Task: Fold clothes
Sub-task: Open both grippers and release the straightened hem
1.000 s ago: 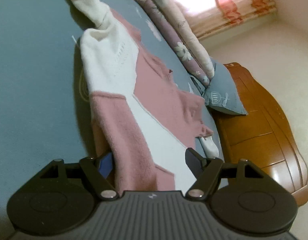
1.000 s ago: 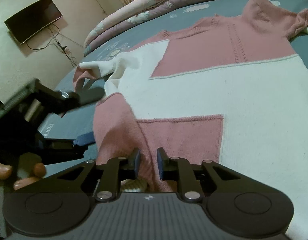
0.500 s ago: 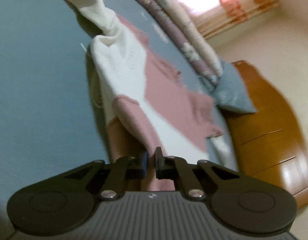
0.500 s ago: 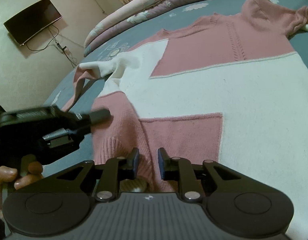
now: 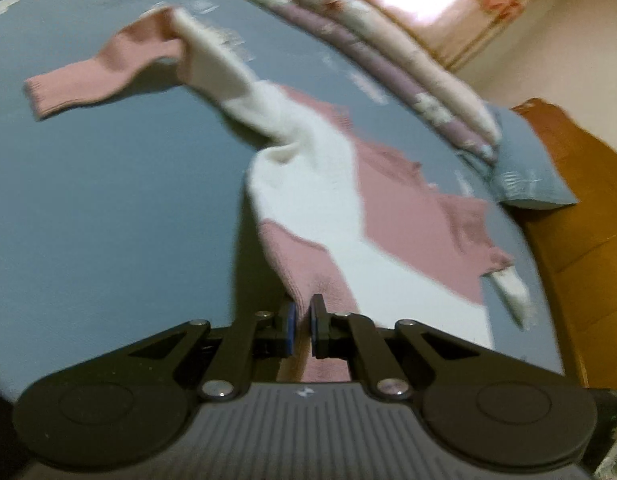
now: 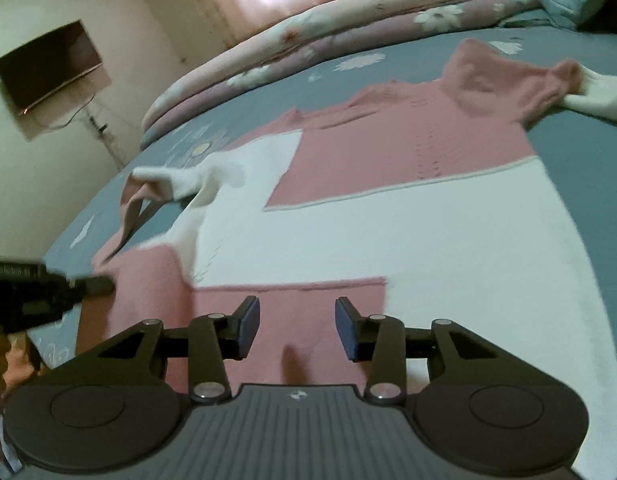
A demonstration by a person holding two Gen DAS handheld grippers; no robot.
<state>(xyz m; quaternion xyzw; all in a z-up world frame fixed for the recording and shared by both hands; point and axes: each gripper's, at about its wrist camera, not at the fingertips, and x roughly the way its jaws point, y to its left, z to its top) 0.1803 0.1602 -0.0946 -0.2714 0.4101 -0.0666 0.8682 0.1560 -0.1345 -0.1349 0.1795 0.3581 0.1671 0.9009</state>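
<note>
Left claw (image 5: 300, 322) clenched on pink sweater (image 5: 308, 216) hem; right claw (image 6: 295, 328) released just above it.

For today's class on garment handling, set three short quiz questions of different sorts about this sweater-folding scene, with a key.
1. True or false: the left gripper is shut on the pink hem of the sweater.
2. Multiple choice: the right gripper stands (a) shut on a sleeve, (b) open over the pink hem panel, (c) open over the pillow.
3. Short answer: which colour is the sleeve cuff lying out on the blue bedsheet?

Key: 1 true. 2 b; its jaws have just been opening, and the pads press on nothing. 3 pink.
</note>
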